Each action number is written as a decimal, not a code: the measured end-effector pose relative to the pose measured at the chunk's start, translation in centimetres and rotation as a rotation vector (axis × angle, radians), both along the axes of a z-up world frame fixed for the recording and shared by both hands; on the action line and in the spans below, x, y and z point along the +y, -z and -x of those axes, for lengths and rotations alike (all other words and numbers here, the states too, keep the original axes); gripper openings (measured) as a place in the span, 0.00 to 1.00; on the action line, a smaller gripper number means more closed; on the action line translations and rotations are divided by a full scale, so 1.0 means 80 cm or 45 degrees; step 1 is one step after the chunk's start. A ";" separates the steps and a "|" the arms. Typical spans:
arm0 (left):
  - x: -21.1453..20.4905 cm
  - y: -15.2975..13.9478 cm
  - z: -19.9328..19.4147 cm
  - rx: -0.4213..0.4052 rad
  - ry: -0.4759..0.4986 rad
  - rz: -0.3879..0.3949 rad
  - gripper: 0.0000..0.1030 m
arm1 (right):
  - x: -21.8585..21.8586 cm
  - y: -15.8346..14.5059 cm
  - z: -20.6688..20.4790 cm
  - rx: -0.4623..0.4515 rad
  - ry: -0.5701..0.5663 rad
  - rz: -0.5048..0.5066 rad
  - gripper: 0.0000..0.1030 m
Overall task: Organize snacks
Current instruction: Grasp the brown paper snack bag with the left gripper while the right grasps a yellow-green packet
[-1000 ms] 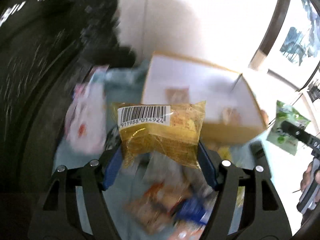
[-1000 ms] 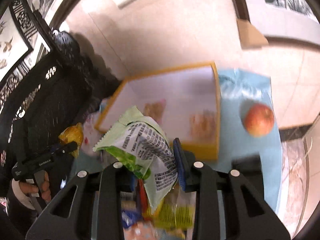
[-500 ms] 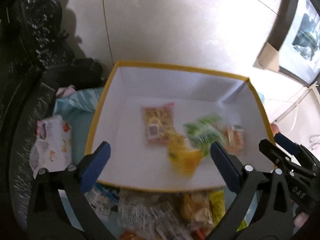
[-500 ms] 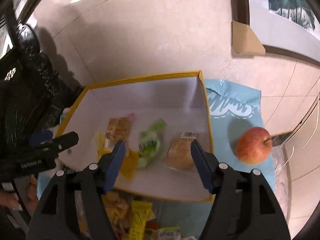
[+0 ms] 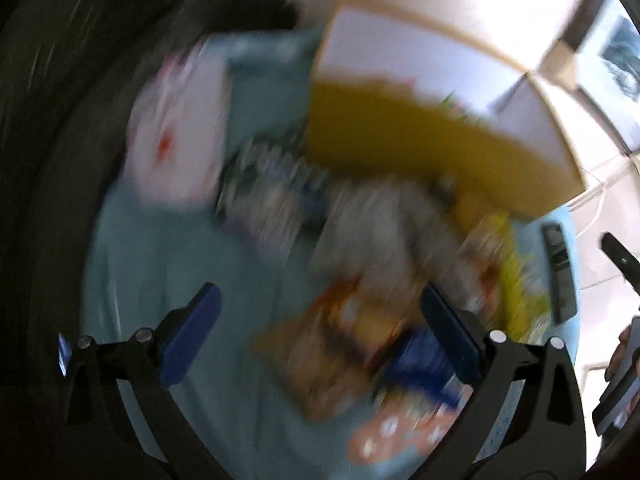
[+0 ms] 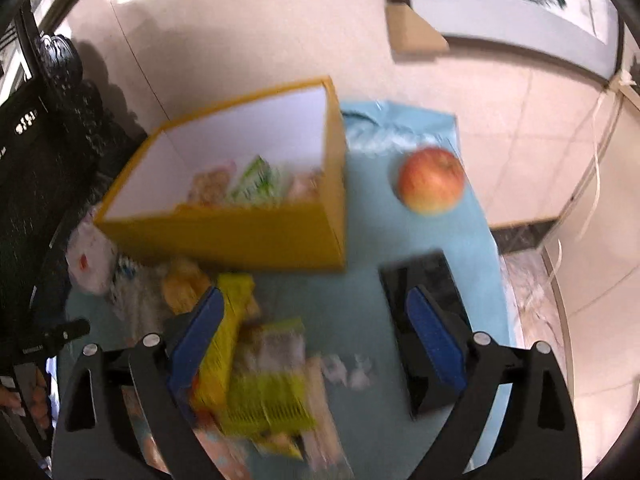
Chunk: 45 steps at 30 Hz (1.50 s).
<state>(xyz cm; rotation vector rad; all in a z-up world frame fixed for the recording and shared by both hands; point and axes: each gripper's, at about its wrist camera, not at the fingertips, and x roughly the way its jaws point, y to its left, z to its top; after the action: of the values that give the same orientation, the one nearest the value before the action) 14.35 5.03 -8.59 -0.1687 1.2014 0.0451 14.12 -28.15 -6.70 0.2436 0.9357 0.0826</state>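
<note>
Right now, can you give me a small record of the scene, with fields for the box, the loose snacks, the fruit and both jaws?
box: yellow box with a white inside, on the blue cloth
in box: a few snack packets, one green
loose snacks: blurred pile on the cloth, in front of the box
fruit: apple on the cloth, right of the box, apart from it
left gripper: jaws wide open, nothing held
right gripper: jaws opening, nothing held
</note>
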 end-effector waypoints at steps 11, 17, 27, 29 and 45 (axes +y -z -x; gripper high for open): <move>0.005 0.067 0.033 0.227 -0.152 -0.015 0.98 | 0.012 0.015 0.045 0.065 -0.044 0.000 0.91; -0.001 0.099 0.016 0.288 -0.175 -0.042 0.98 | 0.014 0.026 0.055 0.072 -0.050 0.090 0.95; 0.005 0.102 0.021 0.248 -0.047 -0.085 0.46 | 0.052 0.056 0.051 0.118 -0.201 0.259 0.95; 0.008 0.099 0.023 0.241 -0.031 -0.071 0.45 | 0.074 0.062 0.047 0.112 -0.291 0.328 0.95; 0.016 0.110 0.057 0.201 -0.029 -0.052 0.43 | 0.074 0.068 0.007 0.189 -0.342 0.152 0.68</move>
<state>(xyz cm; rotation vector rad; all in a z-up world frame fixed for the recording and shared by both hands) 9.77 6.33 -17.38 -0.1453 1.3553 0.1048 13.60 -22.27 -12.15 0.0120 1.1138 0.2582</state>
